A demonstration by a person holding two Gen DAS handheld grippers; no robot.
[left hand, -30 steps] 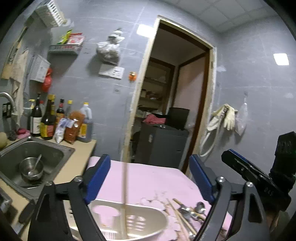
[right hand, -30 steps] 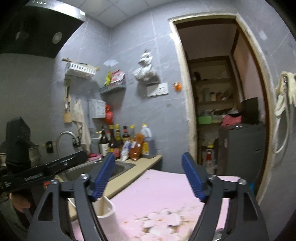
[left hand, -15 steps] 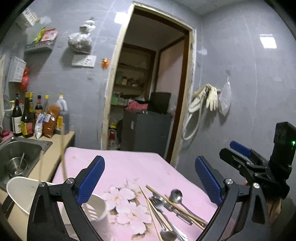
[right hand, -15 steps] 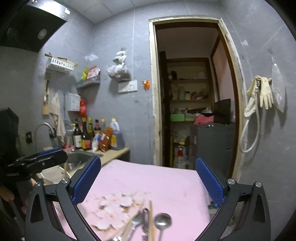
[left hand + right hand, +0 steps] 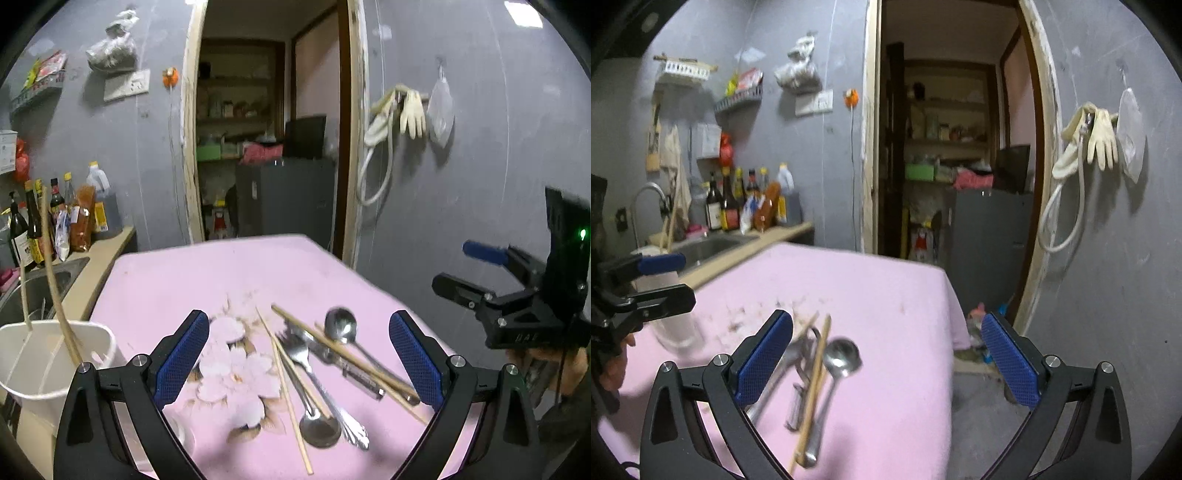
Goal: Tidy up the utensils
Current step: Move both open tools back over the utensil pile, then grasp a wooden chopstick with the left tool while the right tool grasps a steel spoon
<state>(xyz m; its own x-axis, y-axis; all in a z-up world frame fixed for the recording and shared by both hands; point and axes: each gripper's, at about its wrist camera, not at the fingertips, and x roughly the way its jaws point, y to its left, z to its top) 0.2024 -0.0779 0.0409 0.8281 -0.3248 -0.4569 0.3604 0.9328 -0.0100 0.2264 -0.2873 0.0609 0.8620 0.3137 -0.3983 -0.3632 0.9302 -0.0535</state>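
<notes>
Left gripper [image 5: 299, 360] and right gripper [image 5: 886, 360] hover level, jaws wide, empty, utensils [image 5: 325, 373] below; no legible writing

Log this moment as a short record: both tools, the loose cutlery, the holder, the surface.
left tool: open, empty, above the cutlery
right tool: open, empty
cutlery: spoons, fork, chopsticks in a loose pile
holder: white, left of the pile, one chopstick pair standing in it
surface: pink cloth
</notes>
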